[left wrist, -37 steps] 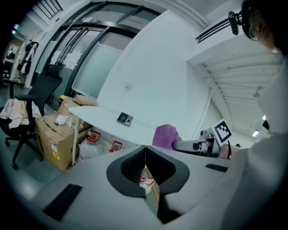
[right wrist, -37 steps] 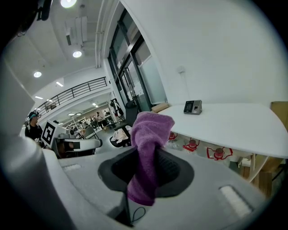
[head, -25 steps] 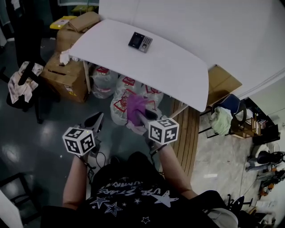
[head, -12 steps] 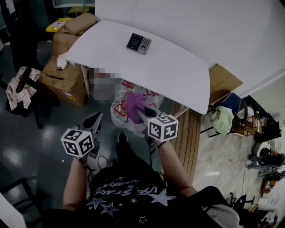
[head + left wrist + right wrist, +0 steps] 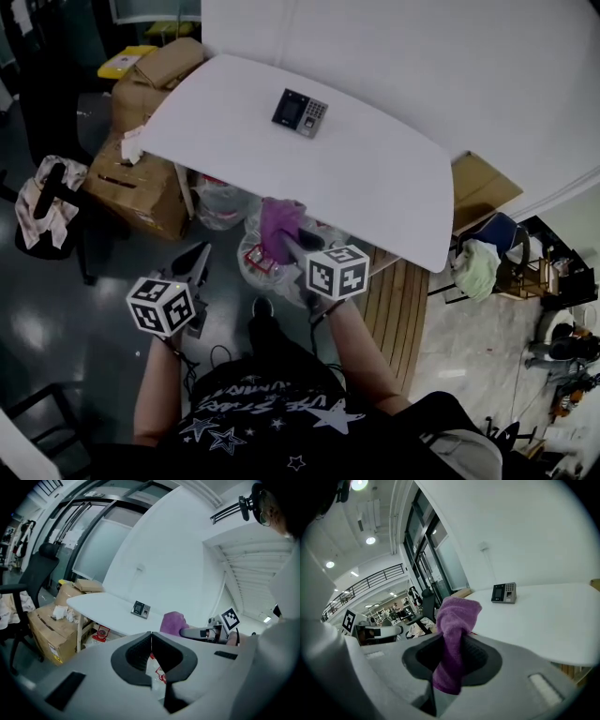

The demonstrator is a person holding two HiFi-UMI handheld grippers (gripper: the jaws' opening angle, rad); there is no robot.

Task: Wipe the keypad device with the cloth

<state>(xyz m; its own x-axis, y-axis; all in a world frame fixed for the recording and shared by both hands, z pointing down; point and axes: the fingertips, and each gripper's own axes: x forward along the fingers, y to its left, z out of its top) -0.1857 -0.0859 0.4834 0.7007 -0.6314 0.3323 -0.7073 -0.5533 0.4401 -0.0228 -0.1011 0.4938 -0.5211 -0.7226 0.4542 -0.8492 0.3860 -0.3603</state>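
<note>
On the white desk (image 5: 375, 183), toward its far side, the keypad device (image 5: 300, 112) lies flat, with a dark screen on its left part and the keys on its right part as the head view shows it. Both claws are held in front of the person, over the dark floor (image 5: 56, 319) and short of the near edge of the desk, so they are well apart from the device. The right claw (image 5: 289, 246) is clenched on the purple cloth (image 5: 279, 223). In the right gripper view the cloth is pinched between the two dark pads (image 5: 476, 656), one bunch of it stands up above the jaws, and a shorter end hangs down under them. The left claw (image 5: 197, 260) is to the left of the right one and a little nearer to the person. In the left gripper view its two jaws are pressed together edge to edge and they grasp no thing. Each gripper carries its marker cube close to the hand. Under the desk there are clear plastic bags (image 5: 220, 202) with red print. Brown cardboard boxes (image 5: 141, 183) stand at the left end of the desk, and further left a chair (image 5: 47, 202) has a light fabric thrown over it. To the right of the person, a strip of wooden slats (image 5: 394, 295) lies on the floor.
</note>
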